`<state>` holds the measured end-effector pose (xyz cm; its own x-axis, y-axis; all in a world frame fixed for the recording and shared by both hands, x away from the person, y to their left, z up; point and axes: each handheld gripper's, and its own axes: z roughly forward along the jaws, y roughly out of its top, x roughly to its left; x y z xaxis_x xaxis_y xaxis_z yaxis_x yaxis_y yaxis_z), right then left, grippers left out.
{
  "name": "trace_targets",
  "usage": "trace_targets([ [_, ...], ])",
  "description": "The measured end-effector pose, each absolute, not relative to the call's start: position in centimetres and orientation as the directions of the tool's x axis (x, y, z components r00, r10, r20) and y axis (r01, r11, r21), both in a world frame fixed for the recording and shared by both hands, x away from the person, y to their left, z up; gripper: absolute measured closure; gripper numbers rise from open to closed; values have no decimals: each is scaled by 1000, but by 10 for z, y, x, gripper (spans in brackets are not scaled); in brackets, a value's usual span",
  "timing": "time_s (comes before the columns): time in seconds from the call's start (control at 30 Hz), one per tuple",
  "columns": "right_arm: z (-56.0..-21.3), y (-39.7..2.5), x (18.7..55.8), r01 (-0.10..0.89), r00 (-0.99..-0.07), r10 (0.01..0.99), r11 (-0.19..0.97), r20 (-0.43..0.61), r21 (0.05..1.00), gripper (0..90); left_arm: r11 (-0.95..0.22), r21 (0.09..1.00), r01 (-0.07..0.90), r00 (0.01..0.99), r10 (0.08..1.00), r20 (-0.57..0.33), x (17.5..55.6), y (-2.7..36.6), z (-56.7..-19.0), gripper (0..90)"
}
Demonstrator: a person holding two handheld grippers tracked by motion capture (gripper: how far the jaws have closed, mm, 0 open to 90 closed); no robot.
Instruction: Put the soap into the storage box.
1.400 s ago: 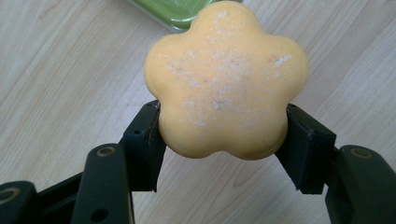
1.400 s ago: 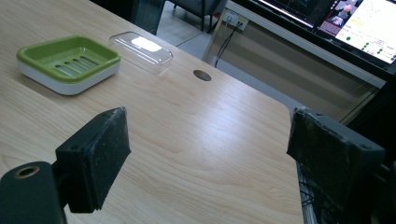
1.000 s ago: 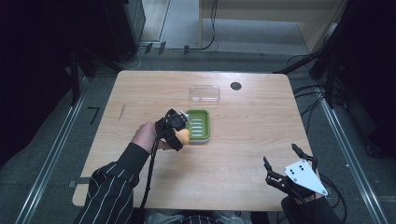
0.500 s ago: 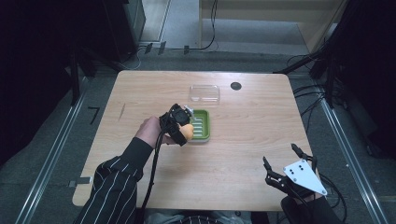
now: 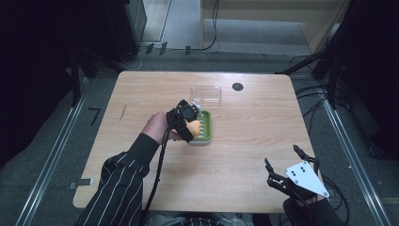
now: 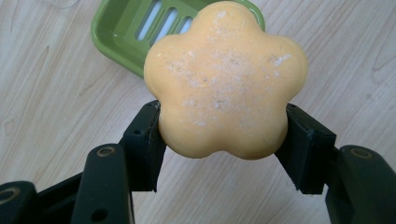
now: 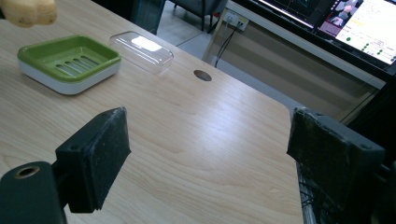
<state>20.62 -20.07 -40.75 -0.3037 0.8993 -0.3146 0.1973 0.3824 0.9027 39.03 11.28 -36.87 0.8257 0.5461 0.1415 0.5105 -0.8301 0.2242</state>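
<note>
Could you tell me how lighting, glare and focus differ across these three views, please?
High view: dark surroundings, lit table. Left gripper view: soap sharp, evenly lit. Right gripper view: glare on the clear lid, near pads slightly soft.

Soap (image 6: pixel 224 79) clamped between the left gripper (image 6: pixel 224 144) jaws: matt, waxy orange, dusted with pale chalky specks. Jaws themselves matt black plastic. Soap dish (image 6: pixel 135 37) just beyond the jaws: glossy green plastic, smooth, slotted, on a white base. Table (image 6: pixel 56 116): pale wood grain, satin sheen. Right gripper (image 7: pixel 205 154) pads (image 7: pixel 100 154): rough, dull black. Far ahead of them, a clear glossy plastic lid (image 7: pixel 142 49).
</note>
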Motion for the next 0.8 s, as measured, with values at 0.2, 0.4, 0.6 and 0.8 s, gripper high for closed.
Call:
trace_targets([
  [0.2, -408, -201, 206, 199, -304, 899, 384, -315, 902, 133, -833, 230, 503, 829, 541, 144, 396, 108, -367, 396],
  [0.4, -408, -202, 206, 196, -304, 898, 386, -318, 901, 133, -837, 240, 492, 833, 533, 148, 402, 103, -367, 396],
  [0.6, -408, -202, 206, 198, -303, 899, 385, -317, 902, 133, -843, 243, 480, 840, 521, 150, 407, 98, -367, 396],
  [0.8, -408, -202, 205, 200, -300, 901, 382, -315, 902, 133, -848, 246, 468, 846, 511, 152, 411, 94, -370, 397],
])
